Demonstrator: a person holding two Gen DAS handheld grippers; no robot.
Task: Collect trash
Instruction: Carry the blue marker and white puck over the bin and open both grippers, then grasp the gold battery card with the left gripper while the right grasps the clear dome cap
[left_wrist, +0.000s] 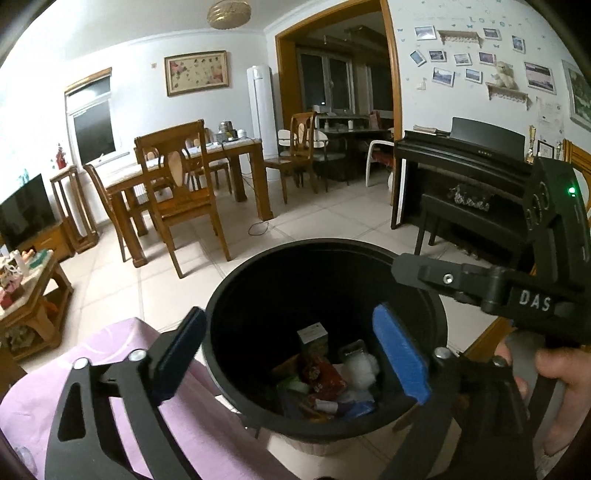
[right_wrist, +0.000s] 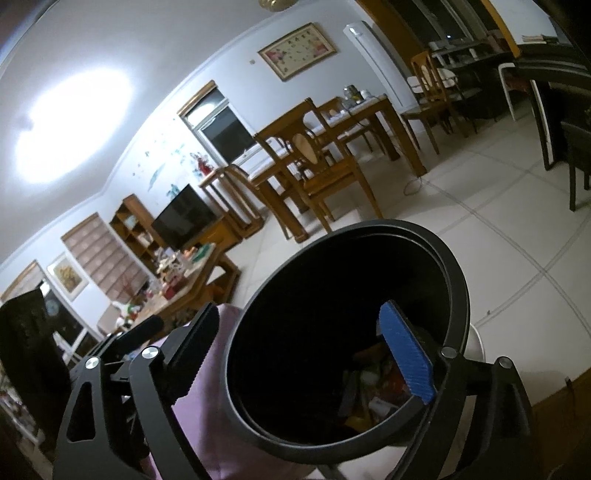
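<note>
A black round trash bin (left_wrist: 229, 295) stands on the floor beside a purple-covered surface (left_wrist: 51, 387). Several pieces of trash (left_wrist: 325, 380) lie in its bottom: wrappers, a small box, white fluff. My left gripper (left_wrist: 291, 358) is open and empty, its fingers straddling the bin's near rim. My right gripper (right_wrist: 303, 354) is open and empty too, above the bin (right_wrist: 458, 280), one blue pad (right_wrist: 406, 358) inside the opening. The right gripper's body also shows in the left wrist view (left_wrist: 517, 284), over the bin's right rim.
A wooden dining table with chairs (left_wrist: 177, 173) stands across the tiled floor. A black piano (left_wrist: 461, 177) is at the right. A low wooden coffee table (left_wrist: 26, 288) with clutter and a TV (left_wrist: 22, 210) are at the left.
</note>
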